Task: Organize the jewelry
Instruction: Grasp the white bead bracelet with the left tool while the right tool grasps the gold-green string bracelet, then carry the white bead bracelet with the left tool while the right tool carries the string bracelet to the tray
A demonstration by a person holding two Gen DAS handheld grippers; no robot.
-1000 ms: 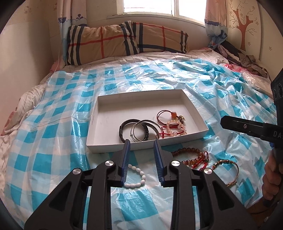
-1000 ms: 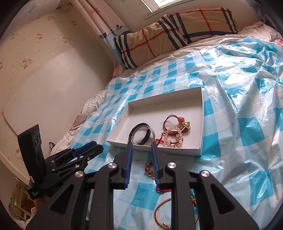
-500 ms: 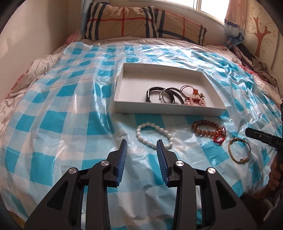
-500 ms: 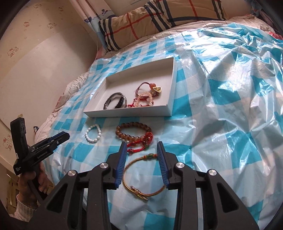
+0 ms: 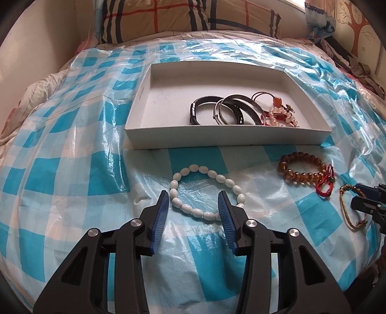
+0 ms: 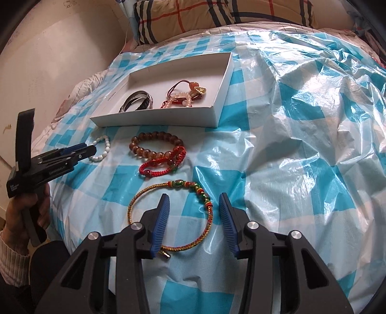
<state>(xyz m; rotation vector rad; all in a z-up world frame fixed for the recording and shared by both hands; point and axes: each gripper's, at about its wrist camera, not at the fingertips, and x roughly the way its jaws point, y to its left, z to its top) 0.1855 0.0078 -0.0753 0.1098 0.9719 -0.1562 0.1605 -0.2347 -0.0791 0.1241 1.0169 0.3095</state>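
Observation:
My left gripper (image 5: 193, 193) hovers low over a white bead bracelet (image 5: 220, 178) on the bed. Its jaws are opening and straddle the bracelet's near arc, pads not touching it. My right gripper (image 6: 193, 195) straddles the right side of a woven multicolour cord bracelet (image 6: 179, 182). Its jaws are closing, pads still clear of the cord. An amber bead bracelet (image 6: 154, 135) and a red cord bracelet (image 6: 156, 165) lie between them and the white box (image 5: 226, 140). The box holds a black band, a silver bangle and red cords with pink beads.
A crinkled blue-checked plastic sheet (image 6: 313, 96) covers the bed and bulges on the right. Plaid pillows (image 5: 168, 19) lie behind the box, with a wall at the left. A person's hand (image 6: 24, 212) holds the left gripper (image 6: 82, 148) at the bed's edge.
Both grippers have sunk toward the bed and tipped downward. The left jaws have widened around the white bracelet. The right gripper has pulled back from the box to the woven bracelet.

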